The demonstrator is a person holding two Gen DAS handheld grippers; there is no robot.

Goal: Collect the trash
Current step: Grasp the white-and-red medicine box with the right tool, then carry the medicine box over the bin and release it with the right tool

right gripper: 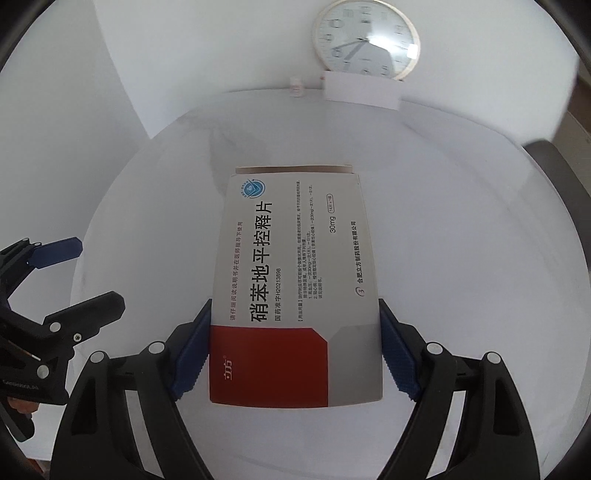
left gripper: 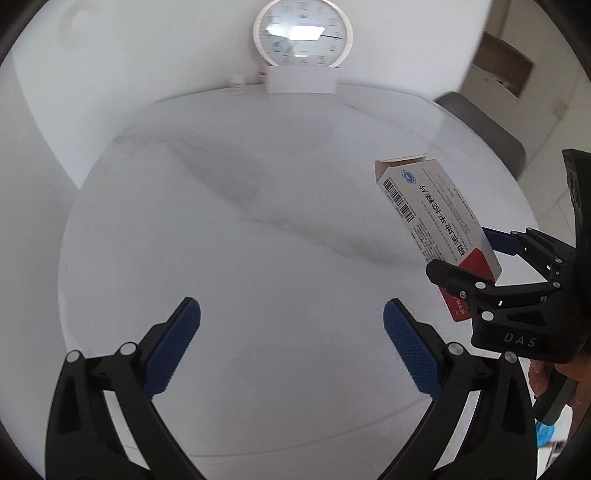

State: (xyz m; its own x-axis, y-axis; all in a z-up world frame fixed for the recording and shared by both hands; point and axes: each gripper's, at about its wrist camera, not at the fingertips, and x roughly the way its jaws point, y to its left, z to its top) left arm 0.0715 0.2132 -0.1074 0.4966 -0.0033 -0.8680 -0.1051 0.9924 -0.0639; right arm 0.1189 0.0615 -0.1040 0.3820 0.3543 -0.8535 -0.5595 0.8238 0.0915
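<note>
Two grippers show in both views, over a round white table (left gripper: 258,277). In the right wrist view the right gripper (right gripper: 295,350) is clamped on a medicine box (right gripper: 295,288): both blue pads (right gripper: 190,354) press on its long sides near the red end, and the box stands out above the table, its far flap open. The box fills the middle of this view and hides the table behind it. The left wrist view shows the same box (left gripper: 439,218) from the side, with a barcode on the narrow face that the other view does not show; there the right gripper (left gripper: 476,262) covers the lower red corner, and one of its fingers is mostly hidden behind the box. The left gripper (left gripper: 291,332) has its jaws wide apart with nothing between them. In the right wrist view the left gripper (right gripper: 92,269) is cut off by the left edge. A clock (left gripper: 303,33) stands at the far edge of the table behind a small white card (left gripper: 301,79); glare on its glass makes the hands hard to read in the left view. A tiny object (right gripper: 297,86) beside the card is too small to identify. A hand (left gripper: 543,373) is partly seen at the edge.
</note>
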